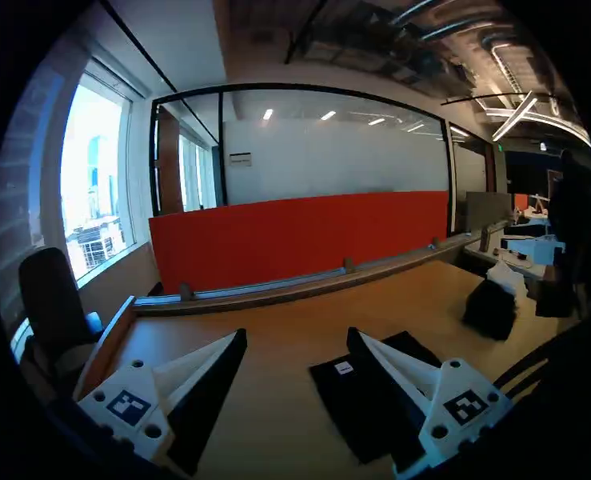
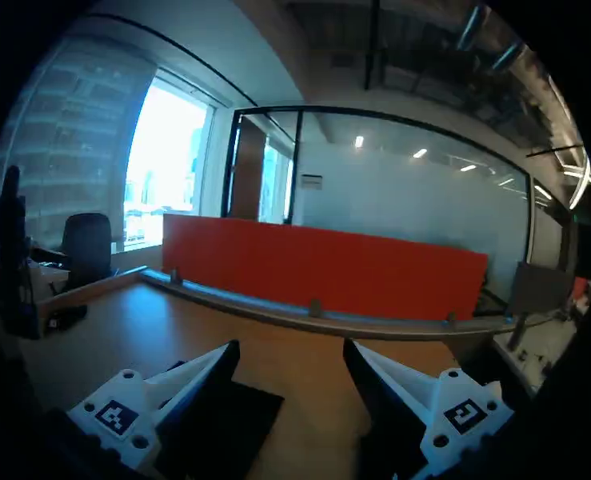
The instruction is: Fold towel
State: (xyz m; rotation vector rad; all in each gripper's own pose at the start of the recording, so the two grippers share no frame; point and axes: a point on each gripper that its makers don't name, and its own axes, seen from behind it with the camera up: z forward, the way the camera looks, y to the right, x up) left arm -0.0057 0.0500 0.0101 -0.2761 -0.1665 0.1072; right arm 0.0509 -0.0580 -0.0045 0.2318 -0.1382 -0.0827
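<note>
A black towel [image 1: 359, 408] lies flat on a wooden desk [image 1: 279, 384], a small white tag [image 1: 343, 368] showing near its far corner in the left gripper view; in the right gripper view what appears to be the same black towel [image 2: 247, 412] shows as a dark corner low on the desk, partly behind one finger. The left gripper [image 1: 295, 332] hovers over the desk with its fingers spread wide and nothing between them, one finger crossing the towel's edge in the picture. The right gripper [image 2: 291, 344] is likewise spread and empty. Whether either finger touches the cloth cannot be told. The fold looks not yet begun, and the step in hand seems to be the approach for a first grasp. Done well, each gripper would come down on its own corner of one edge, pinch the cloth rather than push it, then lift level with the other and carry that edge squarely over to the opposite one. Thin fabric on a smooth top may slide or bunch under a shoving finger. Farther along the desk sits a dark bundle [image 1: 491, 308]; a red partition [image 1: 295, 236] lines the back edge, and a black chair [image 1: 51, 300] stands by the window [image 1: 95, 192]
</note>
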